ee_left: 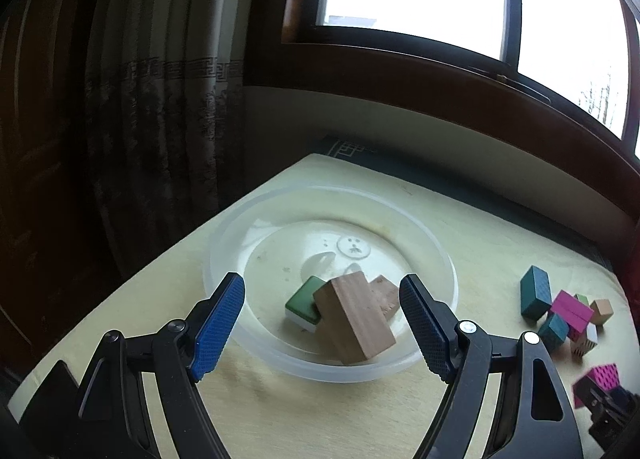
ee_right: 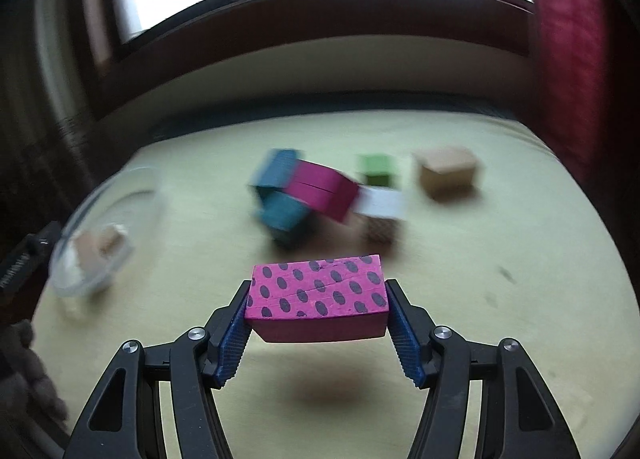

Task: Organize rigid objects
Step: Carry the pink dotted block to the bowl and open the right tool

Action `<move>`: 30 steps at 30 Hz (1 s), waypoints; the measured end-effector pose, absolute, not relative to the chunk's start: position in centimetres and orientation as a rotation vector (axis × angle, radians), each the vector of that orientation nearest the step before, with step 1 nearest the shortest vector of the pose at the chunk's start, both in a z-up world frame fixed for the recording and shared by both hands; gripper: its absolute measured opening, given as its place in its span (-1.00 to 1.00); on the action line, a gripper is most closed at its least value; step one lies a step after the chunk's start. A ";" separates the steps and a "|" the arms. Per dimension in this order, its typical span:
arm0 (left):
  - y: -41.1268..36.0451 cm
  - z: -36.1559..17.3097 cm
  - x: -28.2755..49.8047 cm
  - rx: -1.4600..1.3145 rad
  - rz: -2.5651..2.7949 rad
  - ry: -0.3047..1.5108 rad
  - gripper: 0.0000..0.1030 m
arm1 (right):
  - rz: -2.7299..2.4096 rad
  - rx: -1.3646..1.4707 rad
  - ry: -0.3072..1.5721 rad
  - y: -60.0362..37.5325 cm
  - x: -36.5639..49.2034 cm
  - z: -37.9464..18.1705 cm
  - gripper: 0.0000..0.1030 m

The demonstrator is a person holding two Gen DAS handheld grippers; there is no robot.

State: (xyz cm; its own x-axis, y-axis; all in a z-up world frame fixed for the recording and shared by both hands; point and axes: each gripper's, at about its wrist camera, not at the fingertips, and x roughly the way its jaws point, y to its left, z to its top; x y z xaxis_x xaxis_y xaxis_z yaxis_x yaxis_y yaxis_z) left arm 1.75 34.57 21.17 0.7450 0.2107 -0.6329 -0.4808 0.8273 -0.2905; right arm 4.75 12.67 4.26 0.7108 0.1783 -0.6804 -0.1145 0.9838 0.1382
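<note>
The right hand-held gripper (ee_right: 318, 323) is clamped on a pink block with dark oval spots (ee_right: 318, 295), gripped across its short ends and held clear of the worktop (ee_right: 500, 299); a shadow lies beneath it. The left hand-held gripper (ee_left: 322, 323) stands wide open and empty over the near rim of the clear plastic bowl (ee_left: 224, 259). In the bowl lie a long brown block (ee_left: 354, 319), a green tile (ee_left: 304, 301) partly under it, and a second brown piece (ee_left: 386, 293) behind.

Loose blocks are still out on the worktop, well apart from the bowl: a teal block (ee_left: 534, 297), a plain pink block (ee_left: 572, 309), a tan cube (ee_right: 446, 173), a green cube (ee_right: 376, 169) and a white-faced patterned one (ee_right: 382, 215).

Risks, as judged:
- The block is held only at its ends; a knock against the bowl rim could twist it loose.
- The bowl looks light; a heavy drop onto the blocks in it may shift or tip it.
- The open left hand-held gripper sits over the bowl and may obstruct the delivery path.

Limits of view: the right wrist view is motion-blurred beyond the held block, so the pile's contacts cannot be determined. The bowl is smeared there. The person's hands are not visible.
</note>
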 end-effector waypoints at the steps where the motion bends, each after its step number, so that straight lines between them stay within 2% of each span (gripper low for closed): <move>1: 34.7 21.2 1.7 -0.467 0.399 0.620 0.56 | 0.191 0.079 0.756 13.8 5.0 4.6 0.28; 17: 36.5 21.0 0.5 -0.523 0.492 0.590 0.57 | 0.443 0.026 0.735 26.3 9.7 6.3 0.28; 30: 37.8 20.5 -0.3 -0.575 0.583 0.569 0.57 | 0.557 0.082 0.764 29.2 12.1 6.2 0.28</move>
